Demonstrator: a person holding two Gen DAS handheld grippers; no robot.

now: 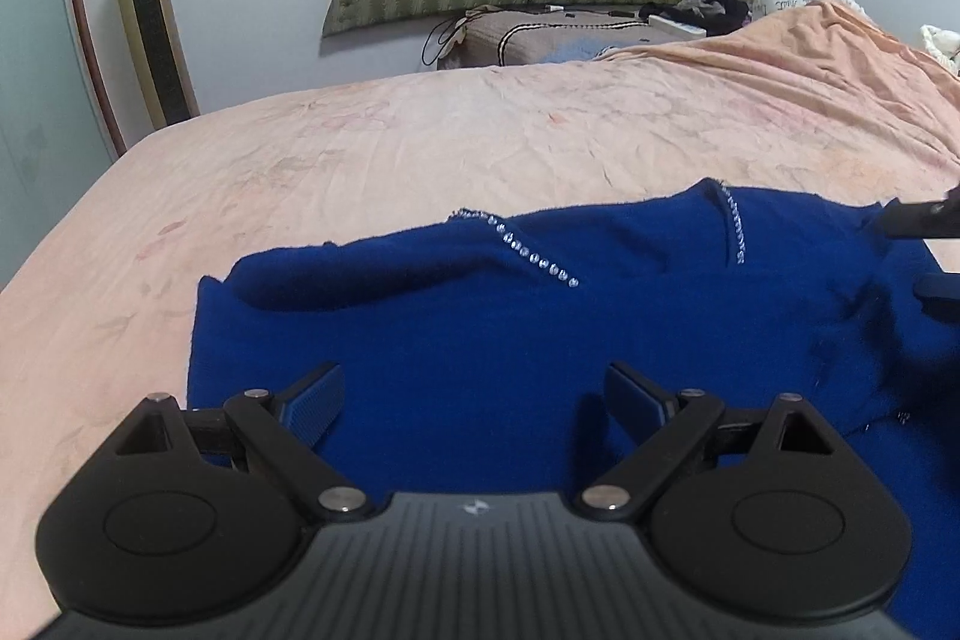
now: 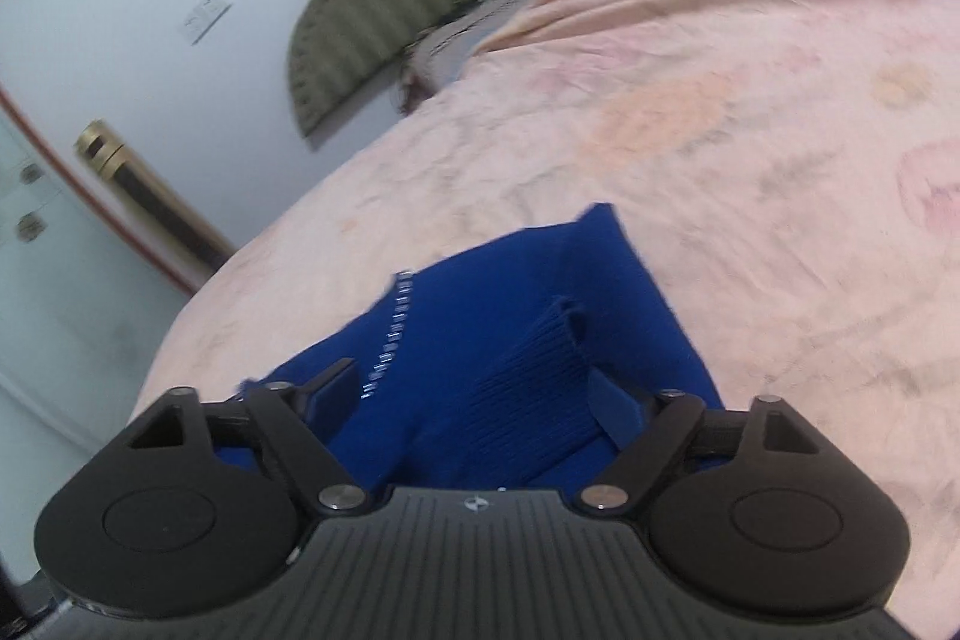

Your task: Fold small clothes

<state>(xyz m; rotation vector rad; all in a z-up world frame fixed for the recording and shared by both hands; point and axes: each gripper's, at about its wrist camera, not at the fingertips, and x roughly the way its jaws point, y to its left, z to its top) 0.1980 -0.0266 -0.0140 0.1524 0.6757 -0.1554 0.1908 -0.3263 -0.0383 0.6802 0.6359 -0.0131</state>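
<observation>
Already partly folded: the deep-blue knitted sweater with a rhinestone neckline [image 1: 540, 316] is lying on the bed's peach floral sheet [image 1: 420, 148], sleeves seeming turned in.
Remaining: probably folding the body over.
Left claw [image 1: 474, 400]: hovering spread wide, holding nothing.
Right claw [image 2: 474, 394]: spread wide, straddling the ribbed cuff [image 2: 540, 388].
Containers: none showing.

bed [image 1: 420, 148] | pink sheet, wrinkled | on it: blue sweater [image 1: 480, 340]

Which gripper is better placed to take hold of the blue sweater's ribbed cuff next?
Right. The right gripper has its open jaws either side of the blue knit sweater's ribbed cuff; the left gripper is open over plain fabric.
</observation>
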